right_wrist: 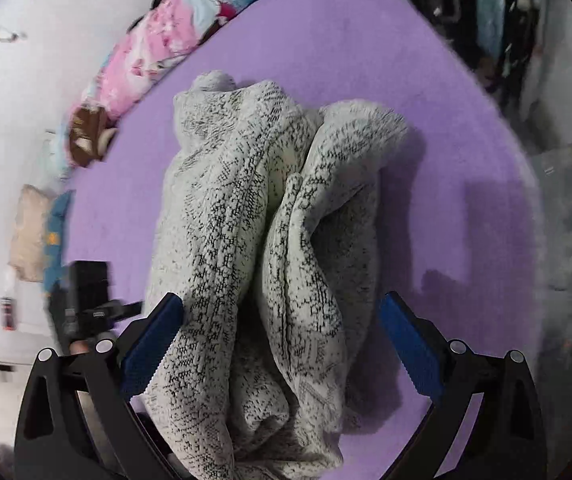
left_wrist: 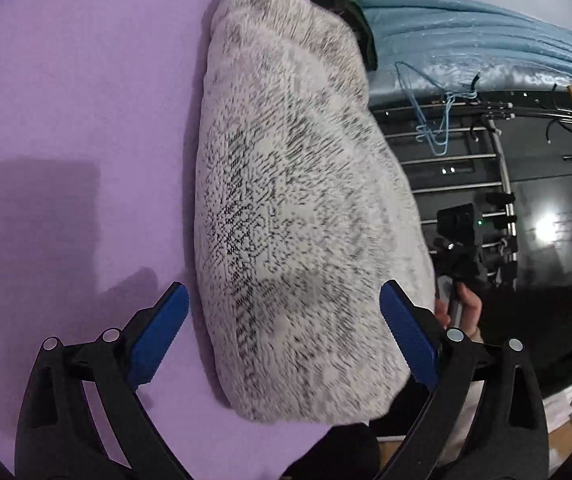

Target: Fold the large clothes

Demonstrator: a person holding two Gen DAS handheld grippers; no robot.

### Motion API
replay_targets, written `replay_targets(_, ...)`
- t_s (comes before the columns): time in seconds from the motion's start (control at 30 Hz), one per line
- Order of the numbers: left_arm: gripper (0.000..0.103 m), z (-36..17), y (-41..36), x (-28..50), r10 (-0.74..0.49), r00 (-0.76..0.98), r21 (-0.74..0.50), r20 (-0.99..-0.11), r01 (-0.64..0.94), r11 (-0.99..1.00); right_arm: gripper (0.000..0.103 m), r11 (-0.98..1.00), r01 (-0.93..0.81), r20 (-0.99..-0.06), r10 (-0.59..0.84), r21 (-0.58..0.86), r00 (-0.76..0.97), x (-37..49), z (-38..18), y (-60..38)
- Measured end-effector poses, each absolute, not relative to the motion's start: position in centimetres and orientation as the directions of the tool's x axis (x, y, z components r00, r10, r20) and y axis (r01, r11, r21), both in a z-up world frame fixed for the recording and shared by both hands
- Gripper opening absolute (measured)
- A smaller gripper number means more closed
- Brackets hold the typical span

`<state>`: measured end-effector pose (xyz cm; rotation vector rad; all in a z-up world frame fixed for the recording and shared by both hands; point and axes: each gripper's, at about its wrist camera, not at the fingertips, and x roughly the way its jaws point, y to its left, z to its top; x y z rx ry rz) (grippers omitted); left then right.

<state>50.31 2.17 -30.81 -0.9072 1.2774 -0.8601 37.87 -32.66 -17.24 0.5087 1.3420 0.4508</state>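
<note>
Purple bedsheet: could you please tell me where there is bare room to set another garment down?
Free: the purple sheet beside the folded grey sweater, away from the clothes rack. Crowded: the pink-and-blue bedding along the wall.

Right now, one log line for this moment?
step: folding | sweater: bundled on purple sheet | left gripper: open | right gripper: open

The left hand-held gripper [left_wrist: 284,322] points shallowly downward, its blue-padded jaws spread wide, gripping nothing. The right hand-held gripper [right_wrist: 280,332] tilts more steeply down, jaws likewise spread wide and closed on nothing. A bare hand [left_wrist: 460,308] shows at the near right in the left wrist view
</note>
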Motion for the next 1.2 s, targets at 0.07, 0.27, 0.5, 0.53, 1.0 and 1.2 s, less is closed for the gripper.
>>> replay_targets(0.07,0.092,-32.3,1.5,50.9,-0.914,0.078,-0.917,-0.398,0.005,0.4,0.097,0.75,-0.032,-0.732,0.653,0.66,0.193,38.2,-18.2,-33.3)
replay_targets(0.27,0.092,-34.6,1.8,51.5,-0.938,0.095,-0.942,-0.334,-0.043,0.332,0.097,0.655,-0.03,-0.651,0.754,0.755,0.084,39.3,-21.8,-33.0)
replay_targets(0.5,0.093,-35.3,0.4,52.1,-0.965,0.092,-0.969,-0.246,-0.05,0.242,0.097,0.638,-0.025,-0.638,0.77,0.769,0.019,39.7,-24.3,-33.2)
replay_targets(0.53,0.093,-35.3,0.2,52.0,-0.966,0.09,-0.97,-0.242,-0.048,0.238,0.097,0.632,-0.024,-0.632,0.775,0.775,0.017,39.7,-24.4,-33.1)
replay_targets(1.0,0.096,-35.9,-0.6,51.9,-0.978,0.086,-0.981,-0.189,-0.059,0.185,0.098,0.551,-0.028,-0.55,0.835,0.834,0.018,39.6,-27.2,-32.7)
replay_targets(1.2,0.096,-36.2,-0.9,52.2,-0.98,0.086,-0.983,-0.178,-0.055,0.174,0.098,0.554,-0.043,-0.555,0.832,0.831,-0.003,39.3,-28.2,-31.3)
